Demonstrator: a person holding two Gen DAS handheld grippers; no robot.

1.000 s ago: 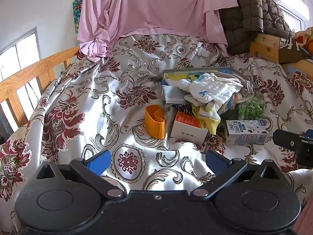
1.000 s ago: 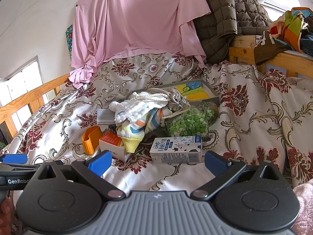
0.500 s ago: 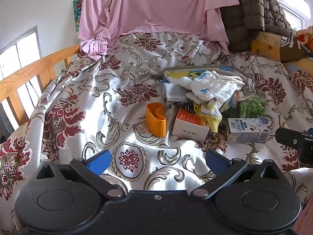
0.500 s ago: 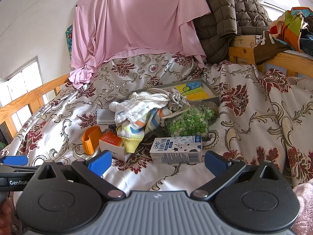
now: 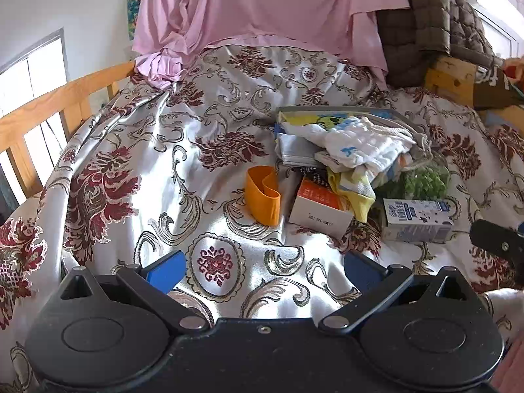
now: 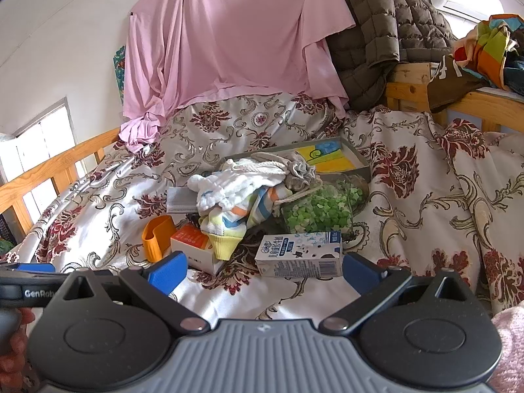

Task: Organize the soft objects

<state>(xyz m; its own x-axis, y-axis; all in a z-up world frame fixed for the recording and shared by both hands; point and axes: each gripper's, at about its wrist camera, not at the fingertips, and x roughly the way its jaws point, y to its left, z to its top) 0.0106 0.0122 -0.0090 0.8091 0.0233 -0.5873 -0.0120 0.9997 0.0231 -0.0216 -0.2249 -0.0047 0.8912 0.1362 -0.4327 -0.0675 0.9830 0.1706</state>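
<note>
A heap of soft things lies mid-bed: a white cloth (image 5: pixel 363 145) (image 6: pixel 235 183) over a striped yellow sock (image 5: pixel 355 190) (image 6: pixel 229 226), with a grey drawstring pouch (image 6: pixel 298 170) behind. An orange band (image 5: pixel 263 193) (image 6: pixel 157 235) stands to their left. My left gripper (image 5: pixel 263 270) is open and empty, low over the bedspread in front of the band. My right gripper (image 6: pixel 263 270) is open and empty, just before the milk carton (image 6: pixel 299 255) (image 5: pixel 417 219).
An orange-and-white box (image 5: pixel 322 206) (image 6: pixel 196 245), a bag of green bits (image 6: pixel 319 211), a grey mask pack (image 5: pixel 294 152) and a grey tray (image 6: pixel 357 160) surround the heap. Wooden rails (image 5: pixel 49 111) (image 6: pixel 475 101) flank the bed. A pink sheet (image 5: pixel 262 9) hangs behind.
The left gripper has tilted slightly, so the heap sits a little lower in its view. The right gripper has barely moved. Both stay open.
</note>
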